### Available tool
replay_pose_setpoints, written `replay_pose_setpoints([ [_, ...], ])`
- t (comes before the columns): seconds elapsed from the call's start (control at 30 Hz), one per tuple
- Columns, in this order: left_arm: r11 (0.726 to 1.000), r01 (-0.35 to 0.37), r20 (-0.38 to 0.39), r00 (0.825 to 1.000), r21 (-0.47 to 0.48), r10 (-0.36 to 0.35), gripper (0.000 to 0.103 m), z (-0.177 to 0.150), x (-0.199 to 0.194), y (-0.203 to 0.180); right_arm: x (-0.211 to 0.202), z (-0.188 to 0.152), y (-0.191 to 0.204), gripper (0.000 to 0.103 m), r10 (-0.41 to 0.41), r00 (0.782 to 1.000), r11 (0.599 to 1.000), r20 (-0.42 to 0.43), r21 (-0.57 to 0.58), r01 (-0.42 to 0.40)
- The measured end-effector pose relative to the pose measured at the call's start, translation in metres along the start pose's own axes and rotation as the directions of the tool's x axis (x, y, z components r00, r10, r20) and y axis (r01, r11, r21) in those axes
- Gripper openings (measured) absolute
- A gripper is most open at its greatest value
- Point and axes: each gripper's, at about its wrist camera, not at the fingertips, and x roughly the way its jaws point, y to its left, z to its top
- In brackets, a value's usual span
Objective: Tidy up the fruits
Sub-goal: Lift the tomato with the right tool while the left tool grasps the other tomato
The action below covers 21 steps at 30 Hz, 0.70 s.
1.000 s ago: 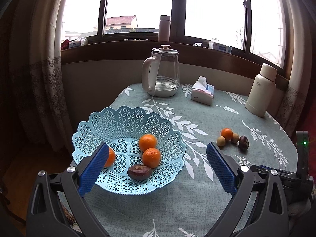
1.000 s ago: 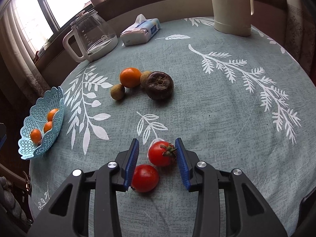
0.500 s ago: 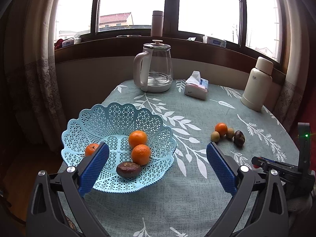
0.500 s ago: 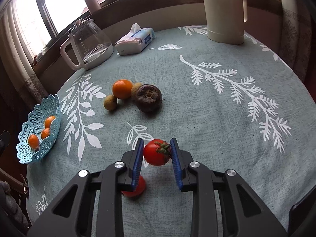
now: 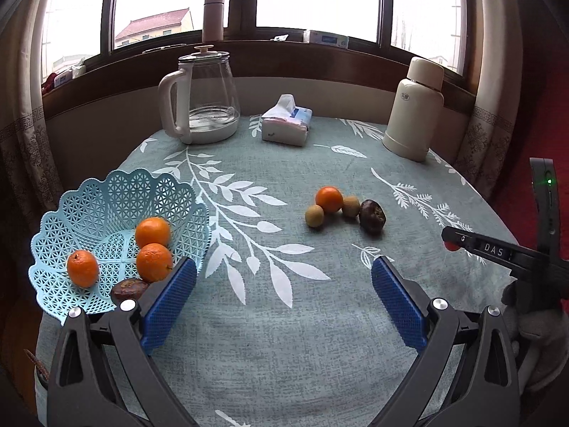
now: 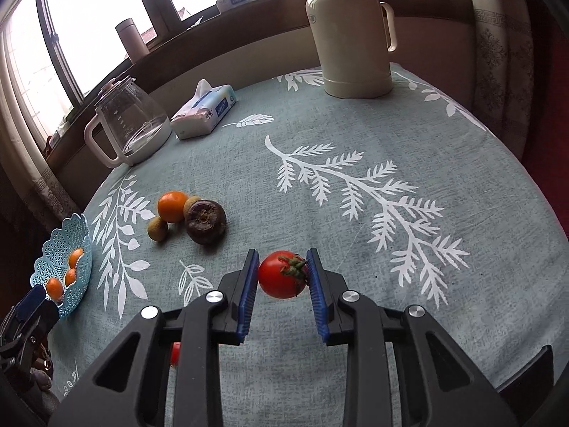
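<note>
My right gripper (image 6: 281, 277) is shut on a red tomato (image 6: 281, 279) with a green stalk, held above the cloth. A second tomato (image 6: 175, 353) shows only as a red sliver behind its left finger. My left gripper (image 5: 283, 302) is open and empty over the near table. A light blue lattice basket (image 5: 106, 195) at the left holds three oranges (image 5: 153, 231) and a dark fruit (image 5: 128, 290). In mid-table lie an orange (image 5: 329, 198), two small brown fruits (image 5: 314, 215) and a dark purple fruit (image 5: 372, 215). The right gripper's body (image 5: 498, 251) shows at the right edge of the left wrist view.
A glass kettle (image 5: 202, 99), a tissue pack (image 5: 287, 124) and a cream thermos (image 5: 414, 106) stand along the table's far side under the window. A gloved hand (image 5: 540, 334) holds the right gripper. The round table's edge curves close at right.
My right gripper closed on the tomato and lifted it off the cloth, leaving the other tomato behind. The left gripper swung right, away from over the basket, still open.
</note>
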Motion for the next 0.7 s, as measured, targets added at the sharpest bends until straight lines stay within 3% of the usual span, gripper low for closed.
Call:
replay_pose_setpoints([
  [0.3,0.990,0.136,-0.115,0.985,0.034,-0.131,0.100,-0.010,0.036,-0.044,0.002,-0.001,-0.010,0.028,0.013,1.000,1.000,-0.003,0.020,-0.013],
  [0.5,0.978,0.198,-0.189,0.965,0.062,-0.183,0.089,-0.019,0.056,-0.067,0.004,-0.003,-0.012,0.028,0.024,1.000,0.999,-0.008,0.027,-0.024],
  [0.7,0.974,0.217,-0.235,0.952,0.072,-0.195,0.070,-0.024,0.069,-0.077,0.006,-0.004,-0.015,0.028,0.033,0.999,0.999,-0.011,0.035,-0.033],
])
